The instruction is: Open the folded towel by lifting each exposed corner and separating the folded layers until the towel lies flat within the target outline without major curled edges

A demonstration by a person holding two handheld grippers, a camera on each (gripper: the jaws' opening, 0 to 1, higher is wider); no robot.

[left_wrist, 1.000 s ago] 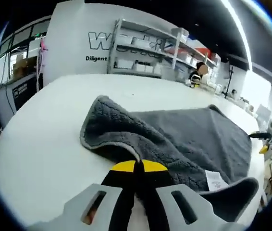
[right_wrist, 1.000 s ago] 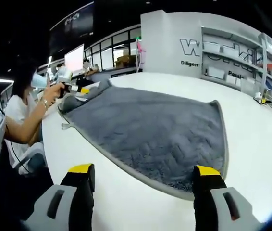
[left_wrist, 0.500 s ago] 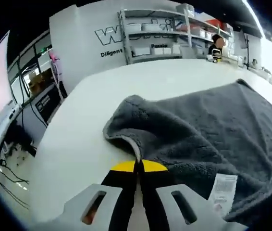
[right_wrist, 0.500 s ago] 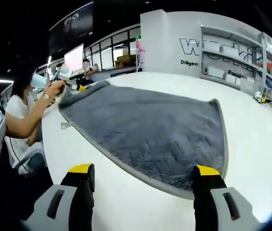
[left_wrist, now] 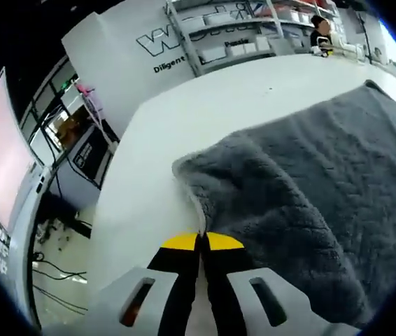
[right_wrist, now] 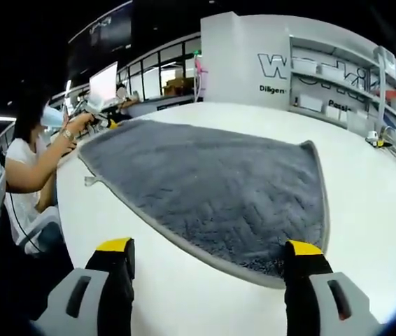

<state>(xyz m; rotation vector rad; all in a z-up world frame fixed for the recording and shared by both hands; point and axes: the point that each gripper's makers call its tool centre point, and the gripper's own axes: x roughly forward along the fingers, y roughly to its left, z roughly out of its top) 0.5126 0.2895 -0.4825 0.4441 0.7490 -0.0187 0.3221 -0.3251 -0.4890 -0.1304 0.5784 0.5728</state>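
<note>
L gripper (left_wrist: pixel 199 241) has its fingers pressed together on a corner of the grey towel (left_wrist: pixel 310 182), which lies spread on the white table (left_wrist: pixel 184 119). R gripper (right_wrist: pixel 208 255) hovers w/ fingers spread wide at the towel's near edge, holding nothing.

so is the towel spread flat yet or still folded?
Nearly spread: the towel lies in a single flat layer on the table, but the left gripper, jaws shut, holds one corner slightly bunched.

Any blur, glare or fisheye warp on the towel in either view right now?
Left gripper view: towel pile sharp near the left gripper, softer toward the right edge; no glare. Right gripper view: towel evenly lit, its straight hem bowed by the fisheye, white table bright, not blown out.
</note>
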